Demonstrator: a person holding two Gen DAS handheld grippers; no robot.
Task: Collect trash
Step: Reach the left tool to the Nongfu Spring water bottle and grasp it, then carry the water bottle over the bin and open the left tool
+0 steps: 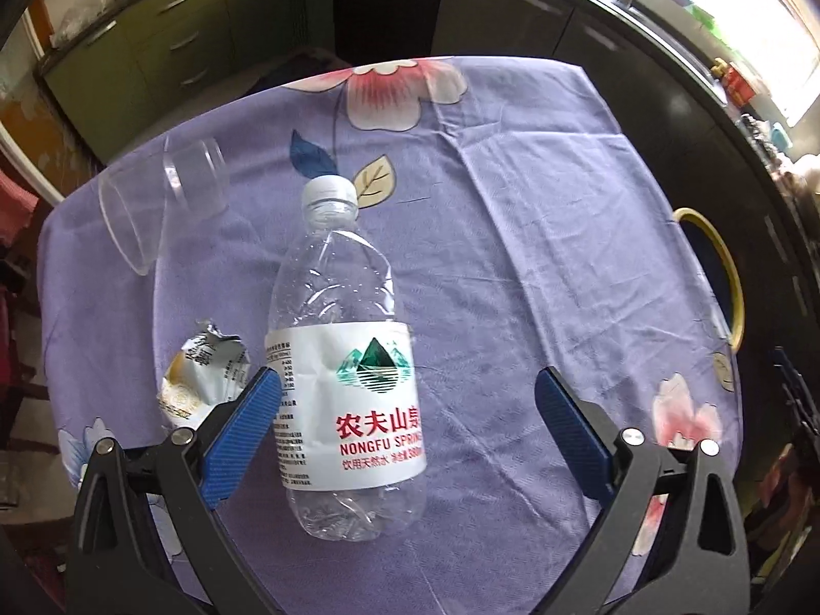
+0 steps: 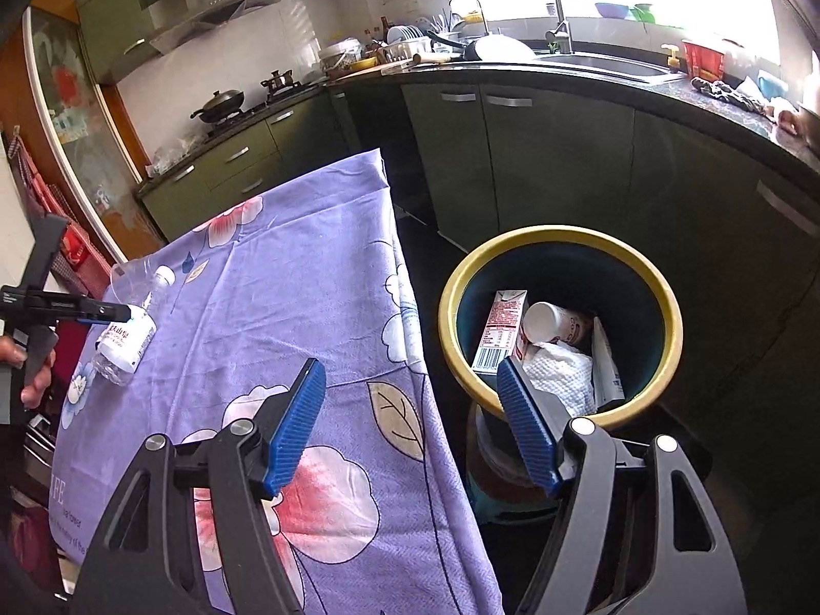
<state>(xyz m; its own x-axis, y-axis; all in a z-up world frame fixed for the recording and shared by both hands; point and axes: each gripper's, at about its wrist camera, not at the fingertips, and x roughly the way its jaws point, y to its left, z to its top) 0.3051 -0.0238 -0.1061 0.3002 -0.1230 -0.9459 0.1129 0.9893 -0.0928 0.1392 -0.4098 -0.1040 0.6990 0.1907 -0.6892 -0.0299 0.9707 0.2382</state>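
Note:
An empty clear water bottle [image 1: 348, 359] with a white label lies on the purple flowered tablecloth [image 1: 538, 236]. My left gripper [image 1: 410, 400] is open, its blue fingers astride the bottle's lower half, the left finger close to the label. A crumpled snack wrapper [image 1: 202, 384] lies left of the bottle, a clear plastic cup [image 1: 164, 205] on its side further back. My right gripper [image 2: 412, 384] is open and empty, over the table's edge beside the yellow-rimmed bin [image 2: 558, 236]. The bottle [image 2: 125, 343] and left gripper [image 2: 66, 305] show at far left.
The bin holds a carton [image 2: 499, 328], a paper cup [image 2: 551, 323] and a paper towel [image 2: 558, 374]. It stands on the floor right of the table; its rim shows in the left wrist view [image 1: 717, 277]. Dark kitchen cabinets [image 2: 564, 154] and a cluttered counter run behind.

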